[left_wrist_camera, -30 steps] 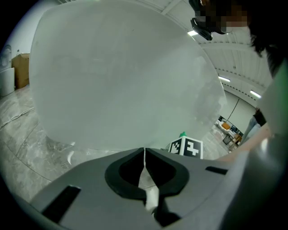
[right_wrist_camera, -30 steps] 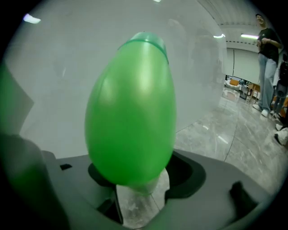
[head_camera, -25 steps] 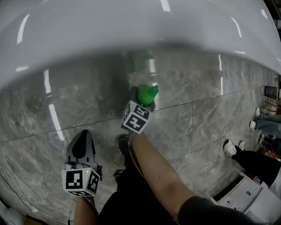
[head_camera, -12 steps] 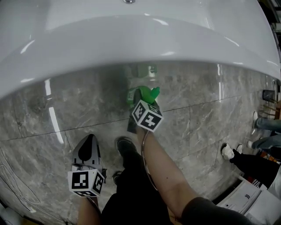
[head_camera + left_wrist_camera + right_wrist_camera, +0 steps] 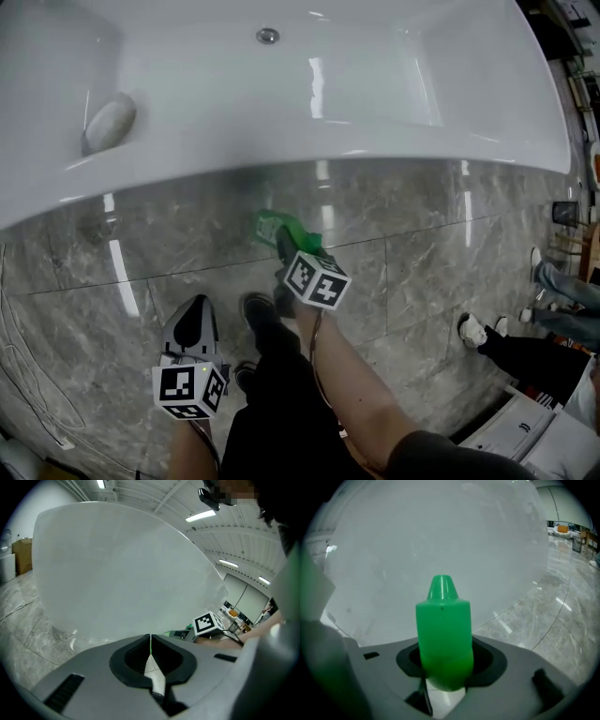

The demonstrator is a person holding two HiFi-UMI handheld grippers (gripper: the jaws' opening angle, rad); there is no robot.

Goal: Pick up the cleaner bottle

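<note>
Beside the bathtub's (image 5: pixel 422 112) curved wall, above open marble floor (image 5: pixel 422 281), the right tool (image 5: pixel 289 248), jaws just closed, clamps the green cleaner bottle (image 5: pixel 274 228). Both have risen since a second ago. The left tool (image 5: pixel 191 309) is shut, empty.

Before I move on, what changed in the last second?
The right tongs have just been closing on the bottle and lifted it, tilted. The left tongs stayed shut and empty, and the tub is as it was.

White tub (image 5: pixel 375 122) wall blocks ahead (bulging overhang); floor (image 5: pixel 422 281) rightward open.
</note>
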